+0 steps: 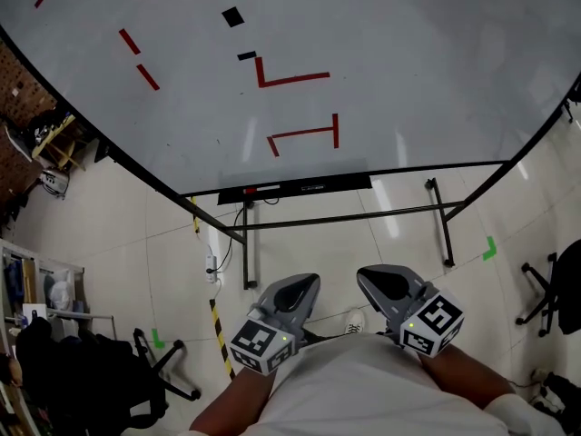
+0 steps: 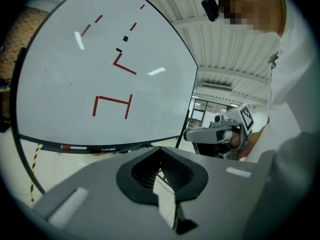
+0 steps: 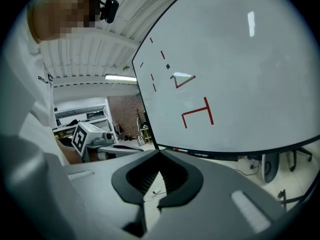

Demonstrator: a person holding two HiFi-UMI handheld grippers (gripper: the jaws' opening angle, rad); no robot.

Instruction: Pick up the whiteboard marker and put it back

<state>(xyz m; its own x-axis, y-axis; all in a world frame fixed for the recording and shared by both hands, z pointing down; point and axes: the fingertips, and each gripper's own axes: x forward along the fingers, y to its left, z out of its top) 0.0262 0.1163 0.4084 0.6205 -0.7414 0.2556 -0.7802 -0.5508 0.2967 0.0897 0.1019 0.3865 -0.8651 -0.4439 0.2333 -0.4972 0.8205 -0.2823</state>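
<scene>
A whiteboard [image 1: 381, 53] with red line marks stands in front of me. On its black tray [image 1: 345, 183] lies a white marker with a red end [image 1: 261, 191], and a dark marker [image 1: 313, 187] lies beside it. The same red-ended marker [image 2: 74, 147] shows in the left gripper view and, as a small red-ended marker [image 3: 181, 150], in the right gripper view. My left gripper [image 1: 304, 284] and right gripper [image 1: 370, 278] hang low near my body, well short of the tray. Both are shut and hold nothing: left gripper [image 2: 160, 149], right gripper [image 3: 159, 153].
The board's black stand legs [image 1: 440, 221] reach out over the tiled floor. A power strip [image 1: 211, 266] and yellow-black tape [image 1: 218, 334] lie at the left. Office chairs [image 1: 159, 366] [image 1: 554, 289] flank me, and shelves [image 1: 41, 289] stand far left.
</scene>
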